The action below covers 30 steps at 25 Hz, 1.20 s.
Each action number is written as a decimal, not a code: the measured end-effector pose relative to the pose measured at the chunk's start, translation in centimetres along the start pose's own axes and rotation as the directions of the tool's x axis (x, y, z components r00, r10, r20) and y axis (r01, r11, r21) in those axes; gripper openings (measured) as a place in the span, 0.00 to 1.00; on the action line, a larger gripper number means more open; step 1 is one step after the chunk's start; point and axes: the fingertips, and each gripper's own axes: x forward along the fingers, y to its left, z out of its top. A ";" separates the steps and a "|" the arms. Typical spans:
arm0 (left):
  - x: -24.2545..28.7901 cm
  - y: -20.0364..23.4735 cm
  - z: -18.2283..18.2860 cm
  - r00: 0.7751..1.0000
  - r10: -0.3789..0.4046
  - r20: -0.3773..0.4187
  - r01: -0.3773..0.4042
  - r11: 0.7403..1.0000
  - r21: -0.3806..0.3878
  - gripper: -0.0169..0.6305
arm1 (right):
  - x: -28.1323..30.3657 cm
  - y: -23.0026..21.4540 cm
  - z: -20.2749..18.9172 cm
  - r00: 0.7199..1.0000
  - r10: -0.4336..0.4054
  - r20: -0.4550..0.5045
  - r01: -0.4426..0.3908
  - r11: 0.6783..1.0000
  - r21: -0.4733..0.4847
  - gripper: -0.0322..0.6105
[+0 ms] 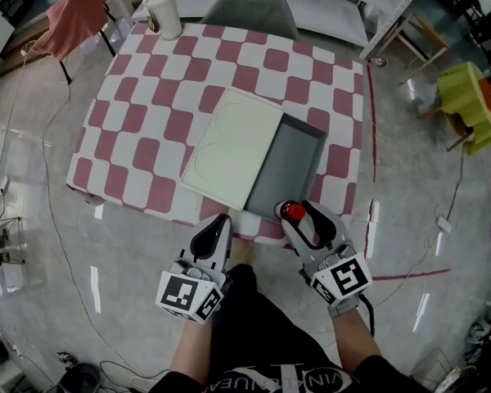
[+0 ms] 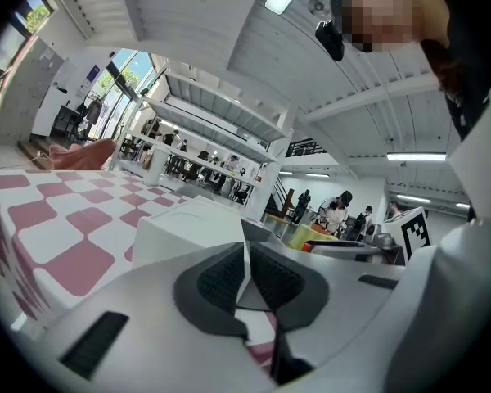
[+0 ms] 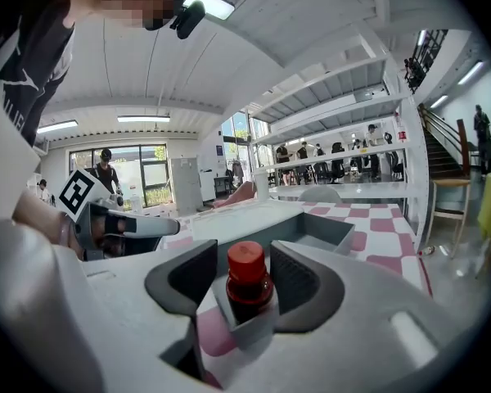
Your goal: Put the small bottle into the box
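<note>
The small bottle (image 1: 292, 212) with a red cap (image 3: 247, 260) stands upright in the near corner of the grey box (image 1: 299, 166), its lower part hidden behind the box's corner wall (image 3: 250, 326). My right gripper (image 1: 298, 212) is around it, open, with a visible gap between the left pad (image 3: 192, 277) and the bottle. A white lid (image 1: 233, 146) lies over the box's left half. My left gripper (image 1: 216, 224) hovers at the table's near edge, shut and empty, its pads (image 2: 229, 277) meeting; it points at the lid (image 2: 188, 228).
The table (image 1: 147, 137) has a red and white checked cloth. A white jug (image 1: 162, 11) stands at its far left corner, with a grey chair (image 1: 250, 11) behind. A yellow-green stool (image 1: 466, 105) stands on the floor at the right.
</note>
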 end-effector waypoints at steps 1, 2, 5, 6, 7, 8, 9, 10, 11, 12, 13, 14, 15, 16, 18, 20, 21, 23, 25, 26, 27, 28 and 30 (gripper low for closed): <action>0.0 -0.1 0.0 1.000 -0.003 -0.001 0.003 1.000 0.001 0.07 | -0.1 -0.1 0.1 1.000 -0.001 0.008 0.001 1.000 0.008 0.34; 0.0 -0.3 0.0 1.000 -0.006 -0.001 0.006 1.000 0.002 0.07 | -0.3 -0.2 0.3 1.000 -0.004 0.019 0.004 1.000 0.014 0.35; -0.1 -0.6 -0.1 1.000 -0.012 -0.002 0.012 1.000 0.003 0.07 | -0.9 -0.3 1.0 0.998 -0.004 0.060 0.002 0.999 0.046 0.36; -0.2 -0.7 -0.1 1.000 -0.013 -0.002 0.013 1.000 0.003 0.07 | -1.0 -0.4 1.2 0.997 -0.004 0.075 -0.001 0.998 0.066 0.36; -0.3 -0.7 -0.1 1.000 -0.013 -0.001 0.013 1.000 0.003 0.07 | -1.2 -0.5 1.4 0.996 -0.008 0.089 0.001 0.996 0.086 0.36; -0.3 -0.7 0.0 1.000 -0.013 0.000 0.013 1.000 0.004 0.07 | -1.4 -0.7 1.6 0.995 -0.017 0.098 0.008 0.995 0.100 0.36; -0.4 -0.8 0.0 1.000 -0.013 0.001 0.013 1.000 0.004 0.07 | -1.6 -0.8 1.8 0.994 -0.028 0.103 0.017 0.994 0.108 0.36; -0.5 -0.9 0.1 1.000 -0.013 0.002 0.013 1.000 0.005 0.07 | -1.8 -1.0 1.9 0.994 -0.037 0.107 0.025 0.993 0.112 0.36; -0.6 -0.9 0.2 1.000 -0.014 0.004 0.014 1.000 0.006 0.07 | -2.0 -1.1 2.0 0.993 -0.044 0.111 0.031 0.993 0.116 0.36; -0.6 -1.0 0.2 1.000 -0.014 0.005 0.014 1.000 0.007 0.07 | -2.3 -1.2 2.2 0.992 -0.050 0.118 0.036 0.992 0.122 0.36; -0.7 -1.1 0.2 1.000 -0.015 0.006 0.015 1.000 0.008 0.07 | -2.5 -1.4 2.3 0.991 -0.056 0.124 0.040 0.991 0.127 0.36; -0.7 -1.2 0.2 1.000 -0.016 0.006 0.016 1.000 0.008 0.07 | -2.7 -1.5 2.4 0.990 -0.063 0.129 0.045 0.990 0.131 0.36; -0.8 -1.3 0.2 1.000 -0.016 0.006 0.016 1.000 0.009 0.07 | -2.8 -1.6 2.6 0.989 -0.068 0.133 0.050 0.990 0.133 0.36; -0.9 -1.3 0.2 1.000 -0.016 0.005 0.016 1.000 0.009 0.07 | -3.0 -1.7 2.7 0.988 -0.072 0.135 0.054 0.990 0.134 0.35; -1.0 -1.5 0.2 1.000 -0.017 0.005 0.017 1.000 0.011 0.07 | -3.2 -1.7 2.9 0.987 -0.076 0.139 0.057 0.989 0.137 0.33; -1.1 -1.8 0.4 1.000 -0.021 0.010 0.021 1.000 0.013 0.07 | -3.5 -1.7 3.0 0.987 -0.080 0.142 0.060 0.989 0.139 0.31; -1.2 -1.9 0.5 1.000 -0.023 0.014 0.023 1.000 0.014 0.07 | -3.6 -1.7 3.1 0.986 -0.082 0.144 0.062 0.988 0.139 0.29; -1.3 -2.0 0.9 0.999 -0.026 0.025 0.026 0.999 0.021 0.07 | -3.8 -1.6 3.3 0.985 -0.086 0.149 0.065 0.988 0.138 0.27; -1.4 -2.1 1.3 0.999 -0.031 0.031 0.030 0.999 0.030 0.07 | -4.1 -1.4 3.6 0.984 -0.089 0.156 0.068 0.989 0.133 0.21; -1.5 -2.2 1.4 0.999 -0.033 0.033 0.032 0.999 0.033 0.07 | -4.2 -1.3 3.7 0.983 -0.089 0.158 0.069 0.989 0.131 0.19; -1.6 -2.4 1.6 0.999 -0.034 0.033 0.033 0.999 0.034 0.07 | -4.4 -1.2 3.8 0.983 -0.090 0.159 0.069 0.989 0.129 0.17; -1.7 -2.6 1.7 0.999 -0.037 0.032 0.036 0.999 0.033 0.07 | -4.6 -1.1 4.0 0.983 -0.090 0.161 0.070 0.989 0.128 0.15; -1.6 -2.9 2.0 0.998 -0.047 0.033 0.046 0.998 0.036 0.07 | -4.8 -1.1 4.3 0.982 -0.093 0.167 0.072 0.989 0.128 0.12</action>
